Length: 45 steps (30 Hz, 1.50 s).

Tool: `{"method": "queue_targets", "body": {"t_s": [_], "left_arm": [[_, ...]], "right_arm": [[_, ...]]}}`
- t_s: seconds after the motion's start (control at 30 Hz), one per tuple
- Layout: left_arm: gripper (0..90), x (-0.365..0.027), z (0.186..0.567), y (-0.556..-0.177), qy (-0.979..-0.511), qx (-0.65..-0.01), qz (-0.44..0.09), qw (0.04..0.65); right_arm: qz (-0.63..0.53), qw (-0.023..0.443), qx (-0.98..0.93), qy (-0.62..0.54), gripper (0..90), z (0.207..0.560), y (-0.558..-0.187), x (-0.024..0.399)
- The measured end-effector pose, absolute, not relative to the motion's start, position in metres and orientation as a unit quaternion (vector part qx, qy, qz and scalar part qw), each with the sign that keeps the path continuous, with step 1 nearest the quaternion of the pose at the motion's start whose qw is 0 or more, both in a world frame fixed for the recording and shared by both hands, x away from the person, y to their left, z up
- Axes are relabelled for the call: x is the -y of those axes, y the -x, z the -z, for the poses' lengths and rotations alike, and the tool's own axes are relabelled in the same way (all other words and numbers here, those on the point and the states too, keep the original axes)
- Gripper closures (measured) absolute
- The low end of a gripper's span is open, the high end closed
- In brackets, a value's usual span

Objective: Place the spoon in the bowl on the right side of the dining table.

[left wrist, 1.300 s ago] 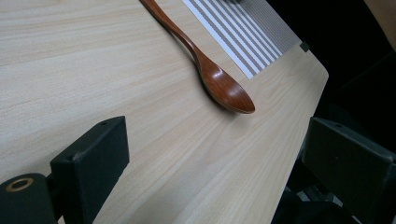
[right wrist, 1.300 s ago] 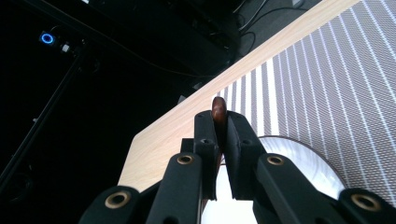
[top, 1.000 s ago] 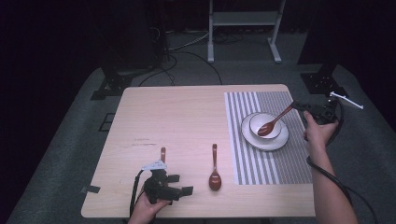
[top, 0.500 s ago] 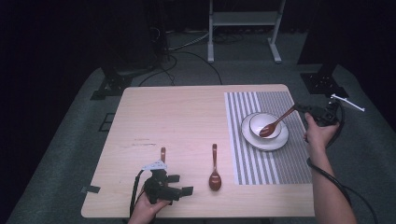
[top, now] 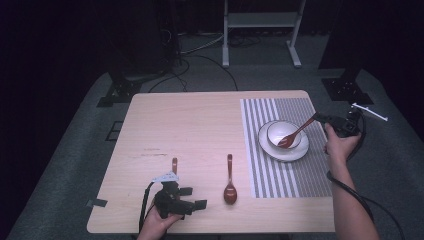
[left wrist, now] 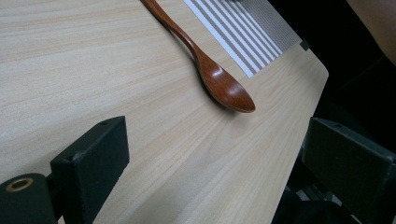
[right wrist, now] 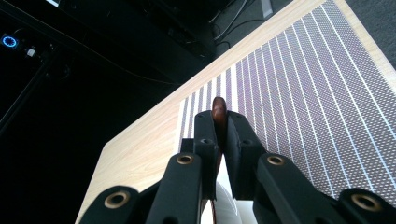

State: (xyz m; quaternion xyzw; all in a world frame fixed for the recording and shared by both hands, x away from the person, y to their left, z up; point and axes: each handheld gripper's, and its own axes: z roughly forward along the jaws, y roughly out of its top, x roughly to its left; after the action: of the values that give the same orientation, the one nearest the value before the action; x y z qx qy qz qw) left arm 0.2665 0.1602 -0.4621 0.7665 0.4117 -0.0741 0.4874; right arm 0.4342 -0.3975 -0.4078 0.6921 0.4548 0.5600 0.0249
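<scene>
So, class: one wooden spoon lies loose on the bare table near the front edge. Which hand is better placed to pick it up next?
Left. The left gripper is open beside the loose spoon; the right gripper is shut on the spoon in the bowl.

A light rectangular wooden table (top: 200, 130) is set on grey carpeted floor (top: 75, 165). A white metal frame stand (top: 260, 22) and black cables (top: 200, 55) are seen behind; surroundings are dark.

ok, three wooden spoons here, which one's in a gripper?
The spoon with its head in the white bowl on the striped mat: the right gripper is shut on its handle. The other two lie flat on the bare table.
</scene>
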Motion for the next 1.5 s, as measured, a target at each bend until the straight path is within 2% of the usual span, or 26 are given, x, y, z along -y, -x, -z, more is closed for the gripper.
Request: {"method": "queue_targets", "body": {"t_s": [0.27, 0.7, 1.5], "left_arm": [[6.2, -0.161, 0.462, -0.267, -0.765, -0.413, 0.072, 0.488], [6.2, -0.162, 0.461, -0.266, -0.764, -0.415, 0.072, 0.488], [6.2, -0.164, 0.460, -0.268, -0.763, -0.417, 0.070, 0.488]], "right_arm": [[-0.554, 0.020, -0.471, -0.686, 82.2, 0.412, -0.436, 0.393], [-0.549, 0.008, -0.482, -0.683, 73.1, 0.421, -0.432, 0.395], [-0.553, -0.008, -0.510, -0.659, 65.1, 0.428, -0.414, 0.387]]}}
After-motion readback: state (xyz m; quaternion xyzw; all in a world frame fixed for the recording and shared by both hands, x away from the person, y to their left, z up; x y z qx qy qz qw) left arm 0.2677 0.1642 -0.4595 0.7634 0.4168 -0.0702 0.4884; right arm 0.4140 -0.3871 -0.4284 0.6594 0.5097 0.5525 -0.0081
